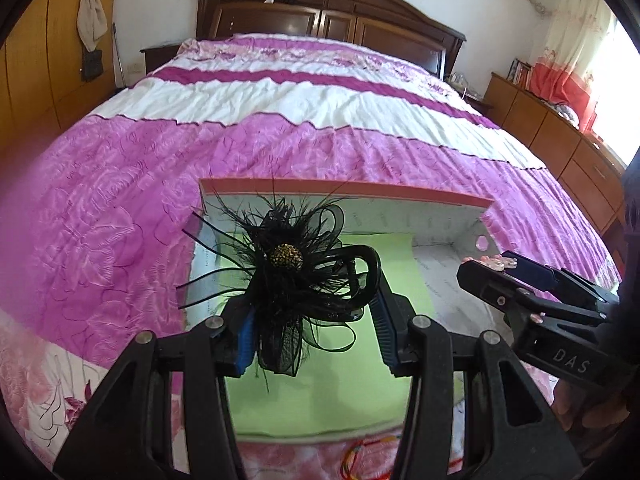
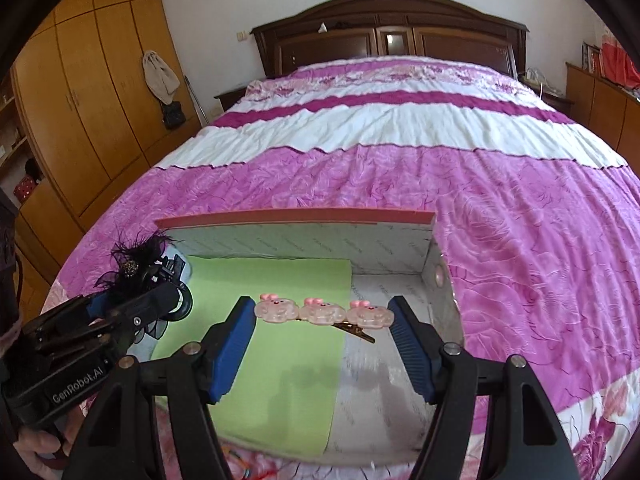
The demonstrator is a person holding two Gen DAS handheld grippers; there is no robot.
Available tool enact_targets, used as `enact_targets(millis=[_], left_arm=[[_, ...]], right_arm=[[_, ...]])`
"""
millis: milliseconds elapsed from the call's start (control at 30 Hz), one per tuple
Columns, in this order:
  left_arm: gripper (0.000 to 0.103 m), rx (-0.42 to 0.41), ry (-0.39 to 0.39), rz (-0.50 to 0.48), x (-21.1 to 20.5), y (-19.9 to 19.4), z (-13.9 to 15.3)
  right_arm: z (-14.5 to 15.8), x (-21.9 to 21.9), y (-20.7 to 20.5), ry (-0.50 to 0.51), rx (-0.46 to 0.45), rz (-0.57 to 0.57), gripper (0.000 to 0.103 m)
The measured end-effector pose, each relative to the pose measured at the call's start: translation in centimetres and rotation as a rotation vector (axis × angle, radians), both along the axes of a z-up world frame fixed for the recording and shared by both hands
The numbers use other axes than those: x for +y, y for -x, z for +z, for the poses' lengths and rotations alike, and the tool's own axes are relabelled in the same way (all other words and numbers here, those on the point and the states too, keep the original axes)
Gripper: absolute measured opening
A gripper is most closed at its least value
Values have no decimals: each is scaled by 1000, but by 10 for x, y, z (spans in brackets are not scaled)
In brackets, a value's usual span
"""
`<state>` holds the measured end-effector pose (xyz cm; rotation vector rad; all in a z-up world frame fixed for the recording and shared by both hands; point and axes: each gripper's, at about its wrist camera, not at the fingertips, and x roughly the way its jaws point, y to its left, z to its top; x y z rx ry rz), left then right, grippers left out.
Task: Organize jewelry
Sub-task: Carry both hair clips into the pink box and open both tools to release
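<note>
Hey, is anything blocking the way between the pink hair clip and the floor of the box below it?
Nothing visible does. The pink hair clip, gripped end to end in the right tool, hangs over the open box, with only the green sheet and bare box floor beneath it.

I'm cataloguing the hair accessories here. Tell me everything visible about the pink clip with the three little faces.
The pink three-face hair clip is a row of three translucent, glossy pink animal faces, plastic by the look, each with a darker pink bow on top. They sit on a gold-coloured metal alligator clip whose tip pokes out lower right. It lies crosswise, level, clamped end to end between the right gripper and its blue pads, above the open box with green lining.
</note>
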<state>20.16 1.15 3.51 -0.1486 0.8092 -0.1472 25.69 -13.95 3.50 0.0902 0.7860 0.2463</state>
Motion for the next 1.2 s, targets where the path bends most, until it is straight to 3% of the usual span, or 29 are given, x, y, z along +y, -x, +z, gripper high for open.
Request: enact_targets(millis=[267, 600, 1000, 1200], left_arm=[[41, 87, -56, -9, -10, -25, -22], [40, 191, -63, 4, -6, -37, -48], [41, 199, -59, 0, -7, -43, -50], [43, 187, -51, -9, -6, -38, -44]], right_arm=[[-25, 2, -34, 30, 80, -5, 71], [-49, 8, -51, 65, 169, -1, 70], [-62, 18, -61, 153, 252, 5, 73], [-58, 14, -54, 111, 255, 1, 76]])
